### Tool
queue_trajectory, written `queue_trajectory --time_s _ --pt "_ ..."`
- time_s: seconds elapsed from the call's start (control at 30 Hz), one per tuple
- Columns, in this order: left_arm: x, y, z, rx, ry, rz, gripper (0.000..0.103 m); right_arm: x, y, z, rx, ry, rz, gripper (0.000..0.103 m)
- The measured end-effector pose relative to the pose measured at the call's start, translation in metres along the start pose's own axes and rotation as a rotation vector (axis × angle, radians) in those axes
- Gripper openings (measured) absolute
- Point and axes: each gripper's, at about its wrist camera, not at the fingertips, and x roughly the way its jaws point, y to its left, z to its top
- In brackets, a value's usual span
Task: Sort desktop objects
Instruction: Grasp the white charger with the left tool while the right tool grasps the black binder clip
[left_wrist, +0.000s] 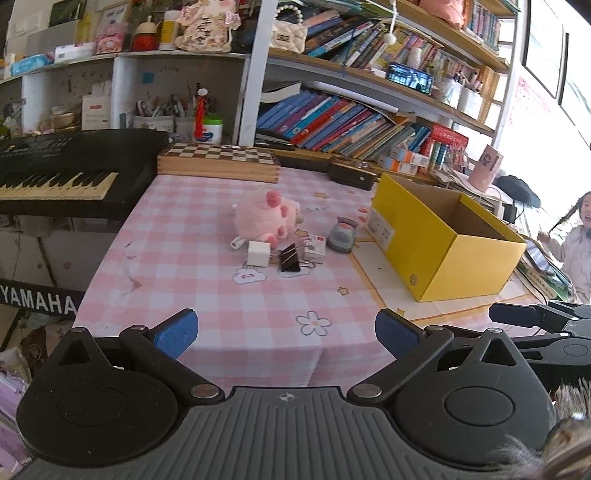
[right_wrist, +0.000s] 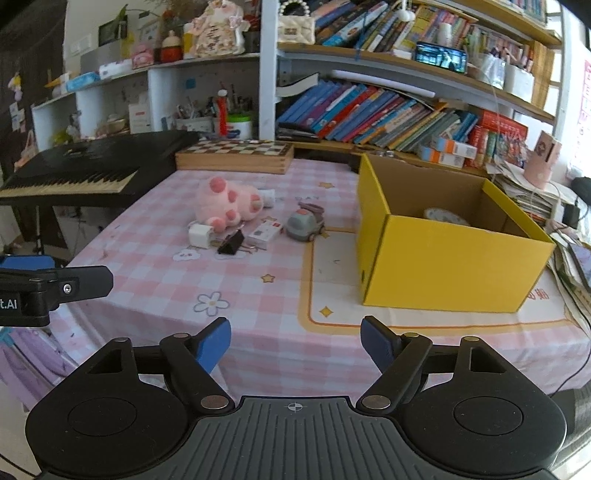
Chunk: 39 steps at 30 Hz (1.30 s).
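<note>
Both the left gripper (left_wrist: 286, 332) and the right gripper (right_wrist: 295, 341) hover spread and empty, facing clustered items near the plush pig (right_wrist: 229, 203); the yellow box (right_wrist: 443, 258) stands open to receive them.

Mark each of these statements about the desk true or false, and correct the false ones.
1. The yellow box is open at the top. True.
2. The left hand-held gripper is shut on the binder clip. False: it is open and holds nothing; the clip lies on the tablecloth.
3. The pink plush toy lies on the table, outside the box. True.
4. The right hand-held gripper holds the white charger. False: it is open and empty; the charger sits by the plush toy.
5. The chessboard stands inside the box. False: it lies at the far edge of the table.
</note>
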Motion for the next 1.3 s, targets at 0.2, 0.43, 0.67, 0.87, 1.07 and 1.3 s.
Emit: queue_trajectory --time_s 0.2,0.43,0.67,0.87,1.07,1.3 --pt "0.009 0.007 0.000 -0.027 0.016 0.016 0.103 0.012 0.006 0.004 -0.033 0.028 0.024 0.080" --pt "0.029 0.011 0.009 -0.035 0.033 0.044 0.103 0.036 0.005 0.014 -0.044 0.051 0.056 0.080" --pt "0.057 0.013 0.022 -0.029 0.060 0.063 0.103 0.068 0.002 0.032 -0.060 0.068 0.103 0.080" --pt "0.085 0.015 0.035 -0.014 0.070 0.085 0.103 0.097 -0.002 0.046 -0.074 0.084 0.138 0.080" --pt "0.119 0.017 0.052 -0.002 0.078 0.105 0.099 0.126 -0.006 0.062 -0.085 0.096 0.183 0.079" --pt "0.163 0.016 0.063 0.031 0.122 0.113 0.083 0.151 -0.011 0.077 -0.106 0.100 0.220 0.073"
